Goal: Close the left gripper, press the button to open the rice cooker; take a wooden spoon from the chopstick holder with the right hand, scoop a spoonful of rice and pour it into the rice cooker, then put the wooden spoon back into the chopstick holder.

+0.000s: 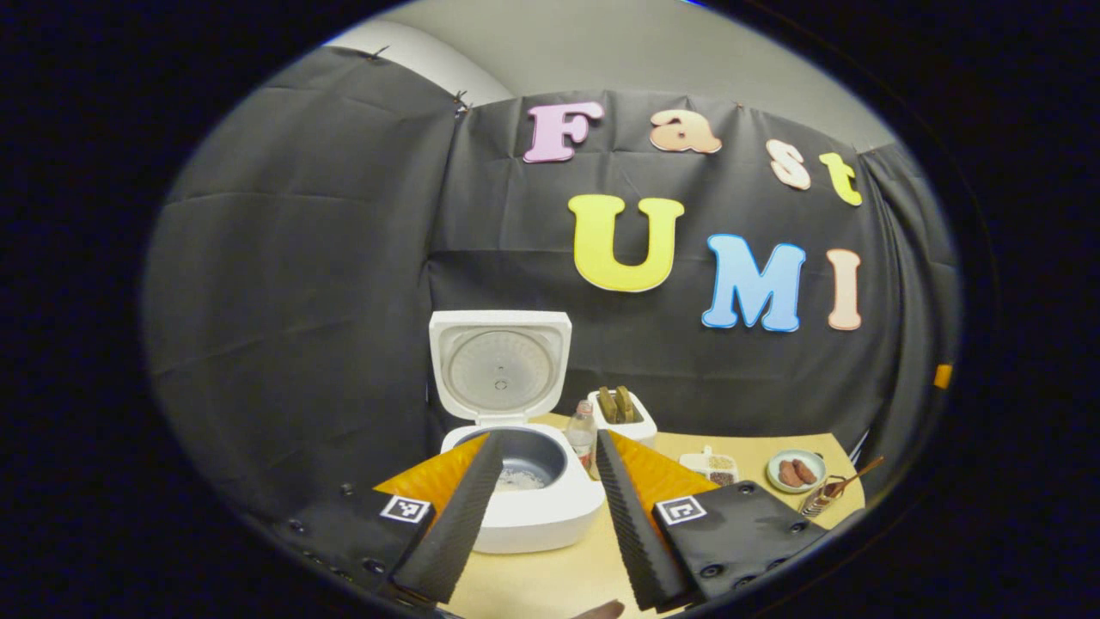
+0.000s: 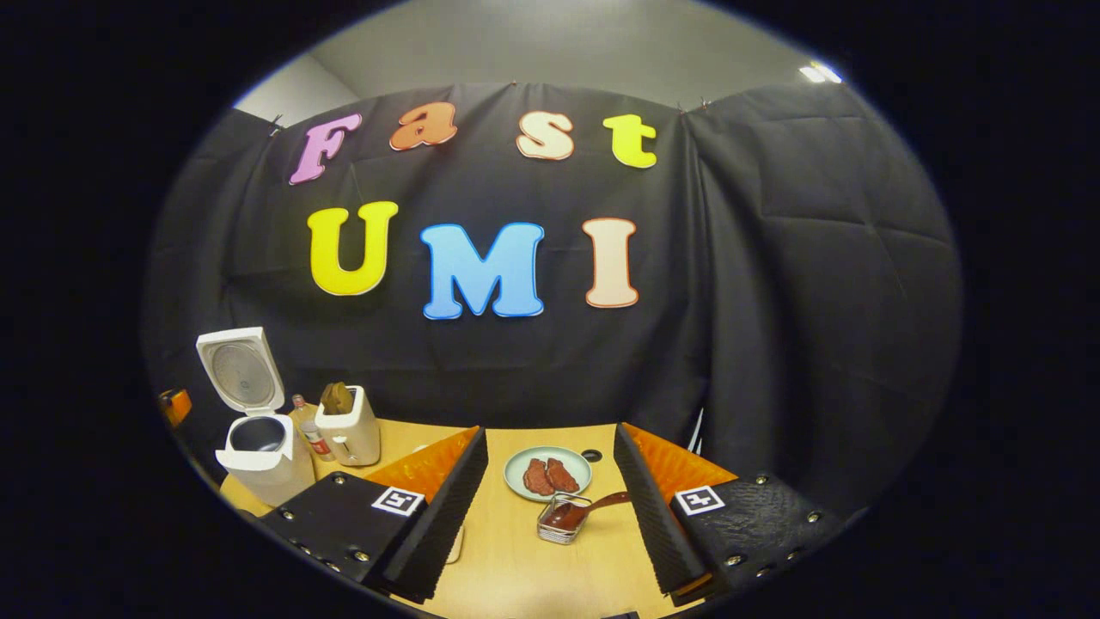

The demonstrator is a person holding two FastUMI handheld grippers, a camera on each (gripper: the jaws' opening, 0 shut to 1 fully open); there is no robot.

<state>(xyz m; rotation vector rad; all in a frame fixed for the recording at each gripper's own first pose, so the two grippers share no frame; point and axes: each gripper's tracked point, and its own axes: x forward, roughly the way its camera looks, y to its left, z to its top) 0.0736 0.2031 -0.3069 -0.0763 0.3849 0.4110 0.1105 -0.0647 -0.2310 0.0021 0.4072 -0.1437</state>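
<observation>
The white rice cooker (image 1: 533,516) stands open just beyond my left gripper (image 1: 547,440), its lid (image 1: 501,370) upright and a little rice in the dark inner pot. That gripper is open, with its fingers on either side of the pot and nothing between them. The wooden spoon (image 2: 593,507) lies in the small wire chopstick holder (image 2: 563,520), handle pointing right. My right gripper (image 2: 550,432) is open and holds nothing, with the holder on the table between its fingers. The cooker (image 2: 262,456) also stands at far left in the right gripper view, and the holder (image 1: 821,499) at far right in the left gripper view.
A white toaster-like box (image 1: 621,413) and a small bottle (image 1: 583,434) stand right of the cooker. A divided tray of grains (image 1: 711,464) and a plate with reddish-brown pieces (image 2: 547,473) sit on the wooden table (image 2: 516,567). The black cloth wall closes the back.
</observation>
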